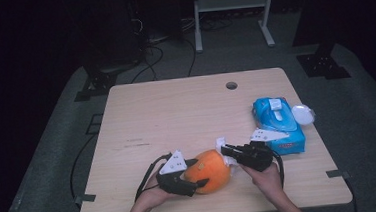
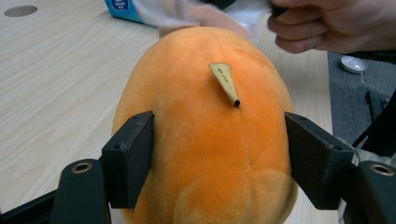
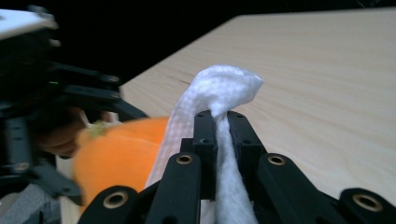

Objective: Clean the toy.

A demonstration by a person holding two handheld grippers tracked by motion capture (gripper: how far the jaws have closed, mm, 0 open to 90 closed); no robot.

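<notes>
An orange plush toy (image 1: 208, 170) lies near the table's front edge, a small tan tag (image 2: 224, 79) on its top. My left gripper (image 1: 199, 173) has a jaw on each side of the toy, and both pads (image 2: 128, 158) touch its fur. My right gripper (image 1: 225, 151) sits just right of the toy, shut on a white wet wipe (image 3: 224, 86). The wipe bunches above the jaw tips and hangs down between them, close against the toy's side (image 3: 121, 154). A hand (image 2: 327, 23) holds the right gripper behind the toy.
A blue pack of wipes (image 1: 277, 125) lies at the right of the wooden table (image 1: 176, 112), a round white lid (image 1: 303, 114) beside it. A cable hole (image 1: 231, 85) is near the far edge. A metal frame (image 1: 232, 12) and cables stand on the floor beyond.
</notes>
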